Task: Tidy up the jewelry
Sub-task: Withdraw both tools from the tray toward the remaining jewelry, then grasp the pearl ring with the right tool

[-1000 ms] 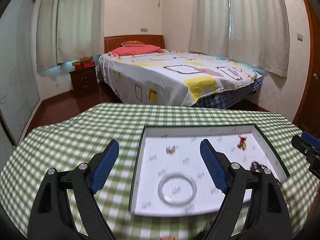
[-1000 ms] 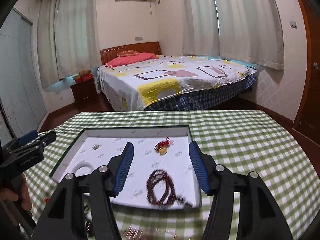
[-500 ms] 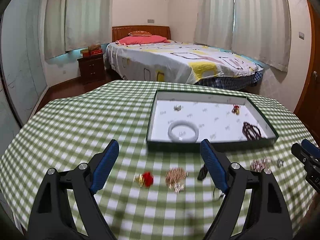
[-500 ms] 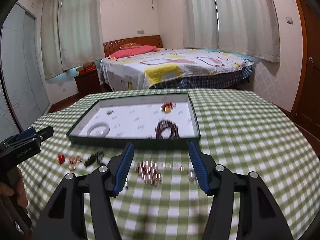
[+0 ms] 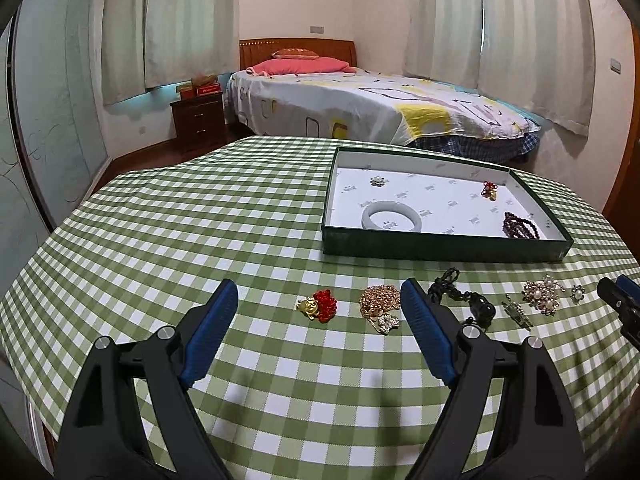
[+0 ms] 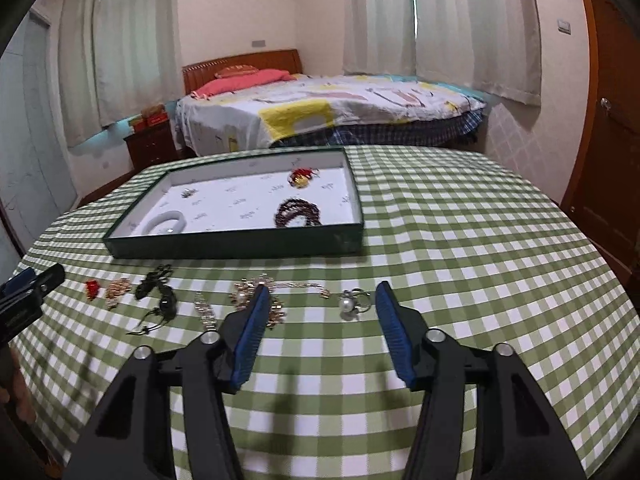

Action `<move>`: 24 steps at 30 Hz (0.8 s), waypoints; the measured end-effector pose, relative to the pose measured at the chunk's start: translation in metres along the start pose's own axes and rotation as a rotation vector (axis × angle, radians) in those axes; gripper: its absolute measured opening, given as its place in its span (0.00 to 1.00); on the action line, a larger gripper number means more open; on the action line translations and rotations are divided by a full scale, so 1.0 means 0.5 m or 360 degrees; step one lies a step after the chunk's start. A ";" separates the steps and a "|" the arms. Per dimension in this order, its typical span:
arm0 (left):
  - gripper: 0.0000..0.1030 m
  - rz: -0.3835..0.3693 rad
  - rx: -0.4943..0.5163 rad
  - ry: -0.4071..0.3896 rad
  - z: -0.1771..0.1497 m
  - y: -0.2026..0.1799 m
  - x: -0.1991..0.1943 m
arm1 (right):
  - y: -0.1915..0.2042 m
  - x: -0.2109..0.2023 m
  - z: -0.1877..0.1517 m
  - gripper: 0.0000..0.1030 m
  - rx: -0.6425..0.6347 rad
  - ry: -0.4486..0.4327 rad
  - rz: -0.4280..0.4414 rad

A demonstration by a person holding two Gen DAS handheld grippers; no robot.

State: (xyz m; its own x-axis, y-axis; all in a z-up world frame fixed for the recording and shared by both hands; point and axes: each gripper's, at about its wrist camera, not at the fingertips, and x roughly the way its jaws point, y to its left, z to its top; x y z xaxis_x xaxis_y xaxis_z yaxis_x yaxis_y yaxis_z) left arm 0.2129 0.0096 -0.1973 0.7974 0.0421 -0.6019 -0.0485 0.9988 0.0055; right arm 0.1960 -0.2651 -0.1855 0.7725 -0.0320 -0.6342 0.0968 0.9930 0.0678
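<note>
On the green-checked bench (image 5: pixel 200 220), a row of loose jewelry lies in front of the dark green tray (image 5: pixel 440 248). From the left: the left tongs (image 5: pixel 316 300) gape wide and empty above a red-and-gold charm (image 5: pixel 320 306) and gold chain (image 5: pixel 378 300); then a black cord piece (image 6: pixel 158 292); the right tongs (image 6: pixel 320 300), empty, have just narrowed, a pearl ring (image 6: pixel 352 304) lying between their tips. The tray holds a pale bangle (image 5: pixel 392 220) and dark beads (image 5: pixel 520 228).
</note>
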 end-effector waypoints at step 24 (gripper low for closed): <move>0.79 -0.0001 -0.0026 0.0136 -0.007 0.005 0.057 | -0.028 0.119 0.011 0.21 0.0030 0.0364 -0.0046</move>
State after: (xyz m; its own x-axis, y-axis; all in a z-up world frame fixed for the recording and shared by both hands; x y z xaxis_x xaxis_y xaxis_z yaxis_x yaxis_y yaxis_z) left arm 0.2333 0.0133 -0.2175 0.7434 0.0385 -0.6677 -0.0585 0.9983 -0.0077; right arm 0.2442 -0.2815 -0.2199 0.6069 -0.0319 -0.7942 0.1305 0.9896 0.0600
